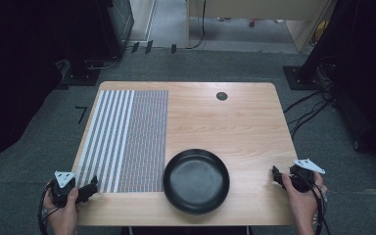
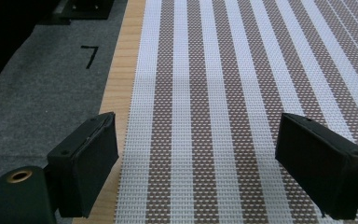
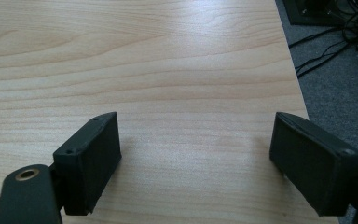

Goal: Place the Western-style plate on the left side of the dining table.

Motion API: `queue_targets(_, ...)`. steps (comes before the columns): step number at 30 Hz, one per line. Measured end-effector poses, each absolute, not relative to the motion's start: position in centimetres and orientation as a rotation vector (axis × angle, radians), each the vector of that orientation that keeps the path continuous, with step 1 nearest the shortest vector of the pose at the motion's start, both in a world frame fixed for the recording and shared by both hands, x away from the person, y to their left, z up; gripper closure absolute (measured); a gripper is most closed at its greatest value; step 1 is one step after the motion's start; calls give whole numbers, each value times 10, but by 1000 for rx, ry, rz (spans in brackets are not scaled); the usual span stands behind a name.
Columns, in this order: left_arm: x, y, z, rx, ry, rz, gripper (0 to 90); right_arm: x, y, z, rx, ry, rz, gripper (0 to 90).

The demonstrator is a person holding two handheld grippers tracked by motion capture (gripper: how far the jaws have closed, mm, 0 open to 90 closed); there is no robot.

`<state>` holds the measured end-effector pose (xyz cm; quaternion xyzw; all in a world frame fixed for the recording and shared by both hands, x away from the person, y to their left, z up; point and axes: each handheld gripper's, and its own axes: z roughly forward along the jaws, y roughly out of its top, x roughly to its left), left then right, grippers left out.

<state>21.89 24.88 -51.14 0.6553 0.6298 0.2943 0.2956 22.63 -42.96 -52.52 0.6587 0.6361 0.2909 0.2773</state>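
A black shallow pan [image 1: 196, 180] sits on the wooden table [image 1: 235, 122] near its front edge, in the middle. A woven placemat [image 1: 125, 139] covers the table's left part, with white stripes on its left half and a fine brown weave on its right. My left gripper [image 1: 89, 188] rests at the mat's near left corner, held in a hand; its jaws stand wide open over the striped mat [image 2: 205, 116] with nothing between them. My right gripper [image 1: 277, 176] is held at the table's front right edge, open over bare wood [image 3: 168, 84], a short way right of the pan.
A small dark round grommet [image 1: 222, 96] is set in the table near the far edge. Grey carpet [image 1: 39, 142] surrounds the table, with cables [image 1: 308, 107] on the floor at the right and dark equipment stands at the back left.
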Motion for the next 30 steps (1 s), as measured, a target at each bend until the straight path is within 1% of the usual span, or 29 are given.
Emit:
queue_targets(5,220,242,-508,1743,1652,776,129,227,-429,-525,1778,1698,773,137)
queue_targets(11,220,233,-504,1739,1620,774,129,226,-428,-525,1782,1693,770,150)
queue_targets(16,219,216,-499,1737,1577,783,129,226,-418,-521,1757,1710,793,152)
queue_targets(21,218,201,-495,1718,1546,753,129,225,-411,-518,1742,1717,821,153)
queue_targets(23,218,195,-494,1731,1523,715,129,224,-407,-517,1741,1722,840,155)
queue_targets(30,218,184,-494,1755,1501,698,129,224,-397,-515,1718,1735,881,157)
